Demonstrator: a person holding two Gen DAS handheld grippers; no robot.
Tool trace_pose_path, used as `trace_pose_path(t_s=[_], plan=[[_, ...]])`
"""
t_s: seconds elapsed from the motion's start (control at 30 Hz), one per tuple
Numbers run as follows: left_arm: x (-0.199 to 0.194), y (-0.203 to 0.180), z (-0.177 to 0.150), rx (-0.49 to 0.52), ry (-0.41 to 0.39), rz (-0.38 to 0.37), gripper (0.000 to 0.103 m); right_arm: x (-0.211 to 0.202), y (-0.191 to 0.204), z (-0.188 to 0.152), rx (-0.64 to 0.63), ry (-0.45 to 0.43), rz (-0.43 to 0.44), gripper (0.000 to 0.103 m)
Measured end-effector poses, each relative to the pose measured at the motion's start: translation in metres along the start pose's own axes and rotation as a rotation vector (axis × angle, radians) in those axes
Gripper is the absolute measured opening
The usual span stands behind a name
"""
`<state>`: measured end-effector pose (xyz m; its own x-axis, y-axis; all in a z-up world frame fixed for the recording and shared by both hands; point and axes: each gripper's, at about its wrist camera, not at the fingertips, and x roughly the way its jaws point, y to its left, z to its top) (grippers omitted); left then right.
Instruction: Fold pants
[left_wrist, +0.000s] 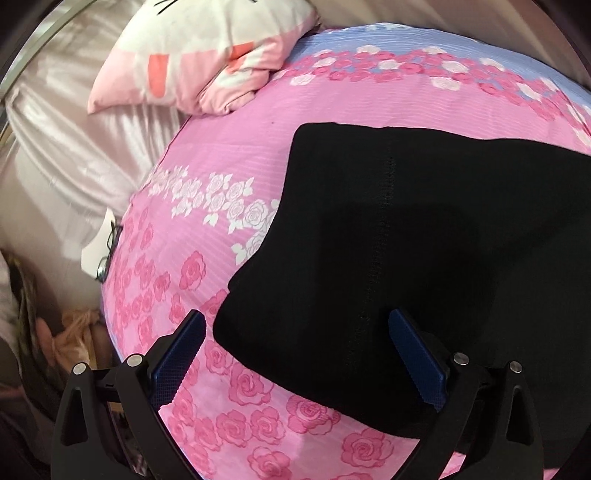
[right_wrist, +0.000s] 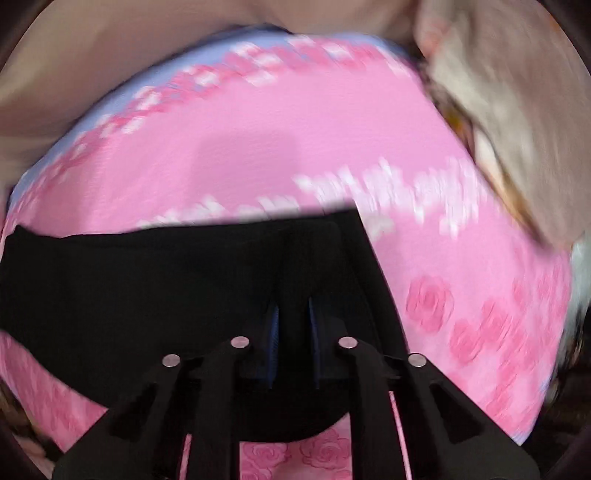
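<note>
While the black pants (left_wrist: 406, 240) are lying spread on the pink rose bedspread (left_wrist: 207, 155), the right gripper (right_wrist: 293, 325) is pinching a raised ridge of their cloth, its blue pads nearly together with the fabric bunched between them. The left gripper (left_wrist: 295, 350) is hanging with jaws wide apart, straddling the near edge of the pants and touching nothing that I can make out. By my reading, a fold is being taken: one side is gripped, the other is not yet. The next move likely calls for the left gripper to be lowering onto that near edge and closing on it, so both ends are lifting evenly and the cloth is carried over flat. A pillow (left_wrist: 207, 51) is sitting well apart at the far corner.
</note>
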<state>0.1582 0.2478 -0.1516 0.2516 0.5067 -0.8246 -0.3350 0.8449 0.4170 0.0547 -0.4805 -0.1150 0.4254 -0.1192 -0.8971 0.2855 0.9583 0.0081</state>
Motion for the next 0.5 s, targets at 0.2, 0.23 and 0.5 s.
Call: trace_pose_path(t_s=[0.2, 0.23, 0.5], plan=[[-0.001, -0.002, -0.005, 0.022, -0.037, 0.009, 0.098, 0.054, -0.041, 0.009, 0.035, 0.098, -0.022, 0.024], [-0.002, -0.004, -0.007, 0.035, -0.059, 0.016, 0.098, 0.046, -0.041, 0.011, 0.041, 0.058, -0.042, 0.034], [0.001, 0.006, -0.009, 0.060, -0.080, -0.050, 0.098, -0.019, 0.061, 0.009, 0.020, -0.092, 0.195, 0.034]])
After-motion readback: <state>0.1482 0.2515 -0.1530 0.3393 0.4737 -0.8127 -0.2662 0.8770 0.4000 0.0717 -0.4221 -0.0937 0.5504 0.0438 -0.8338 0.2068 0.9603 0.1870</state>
